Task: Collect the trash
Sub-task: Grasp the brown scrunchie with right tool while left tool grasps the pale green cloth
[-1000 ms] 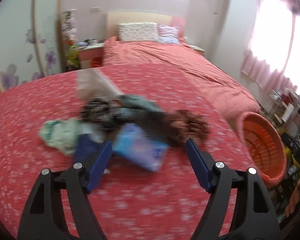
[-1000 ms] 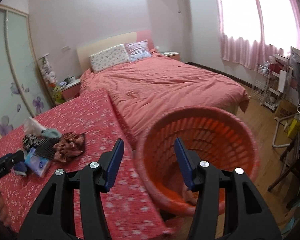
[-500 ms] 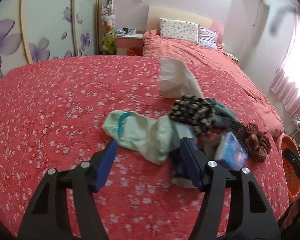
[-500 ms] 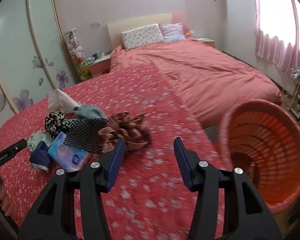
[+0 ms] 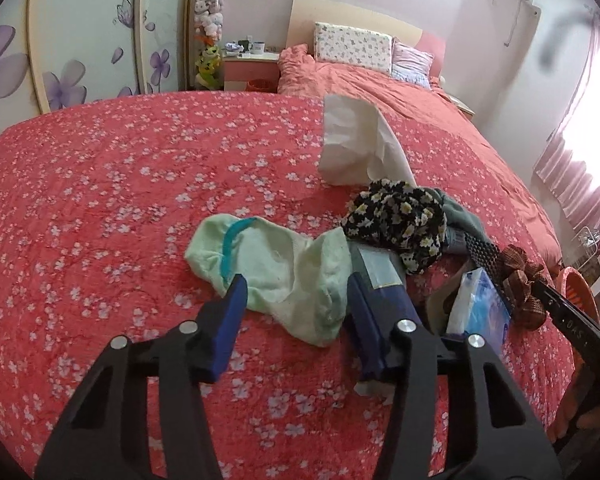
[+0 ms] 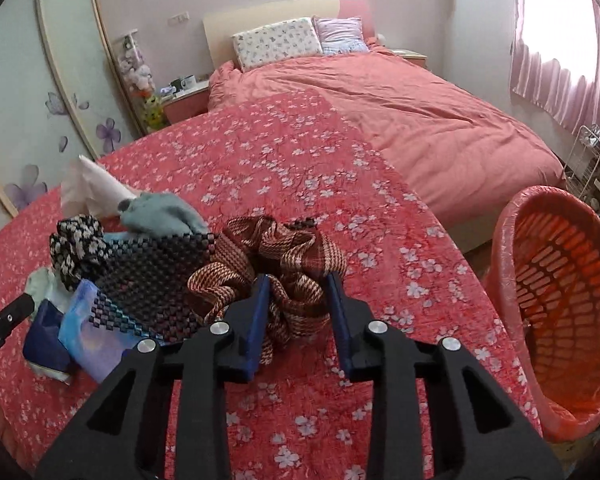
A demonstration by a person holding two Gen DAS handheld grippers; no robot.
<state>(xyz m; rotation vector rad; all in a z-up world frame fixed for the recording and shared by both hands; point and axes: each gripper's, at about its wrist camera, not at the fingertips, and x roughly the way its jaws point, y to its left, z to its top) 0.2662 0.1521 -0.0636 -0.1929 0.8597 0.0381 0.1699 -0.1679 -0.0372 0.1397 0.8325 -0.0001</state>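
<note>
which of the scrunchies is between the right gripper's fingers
The brown-and-cream striped scrunchie: the right gripper has a finger on each side of it, jaws open. The black floral scrunchie lies farther left in the pile, out of its reach.

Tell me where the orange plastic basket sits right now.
In the right wrist view the orange plastic basket stands off the right edge of the red floral quilt, right of the right gripper, whose open jaws flank the brown woven scrunchie.

We see our right gripper (image 6: 296, 312) with its jaws apart around a brown scrunchie (image 6: 272, 264) on the floral quilt (image 6: 300, 152). A dark mesh mat (image 6: 152, 276) lies just left; an orange basket (image 6: 560, 308) stands right.
</note>
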